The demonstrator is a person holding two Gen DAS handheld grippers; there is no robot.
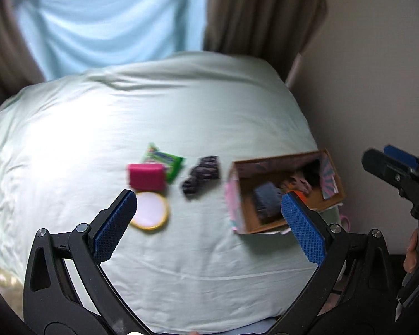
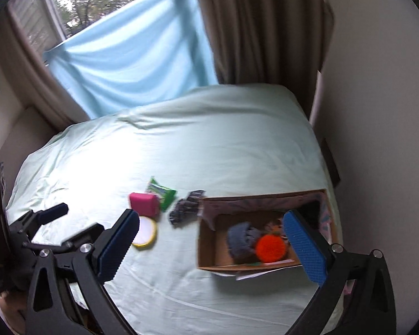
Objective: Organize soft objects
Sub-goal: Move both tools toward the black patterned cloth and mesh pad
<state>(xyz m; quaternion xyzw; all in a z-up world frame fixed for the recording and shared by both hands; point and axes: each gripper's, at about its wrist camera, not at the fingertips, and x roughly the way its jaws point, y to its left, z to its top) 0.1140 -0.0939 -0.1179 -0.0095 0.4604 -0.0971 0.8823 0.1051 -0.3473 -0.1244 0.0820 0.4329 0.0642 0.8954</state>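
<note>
Pale green bed (image 1: 181, 106) carries four loose items beside a part-filled box (image 2: 206, 251); both claws (image 1: 206, 223) (image 2: 209, 248) gape empty, next grab likely the dark cloth (image 1: 202, 176)

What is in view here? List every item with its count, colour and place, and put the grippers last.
Sponge: 1, pink, on the bed left of the box.
Packet: 1, green, just behind the sponge.
Round pad: 1, white with a yellow rim, in front of the sponge.
Dark cloth: 1, blackish, crumpled beside the box.
Cardboard box: 1, brown, open, on the bed's right side.
Orange round item: 1, inside the box.
Grey-blue cloth: 1, inside the box.
Bed sheet: 1, pale green.
Hanging cloth: 1, light blue, over the window.
Curtains: brown, beside the window.
Left gripper: black, blue pads, open, empty.
Right gripper: same, open, empty.
</note>
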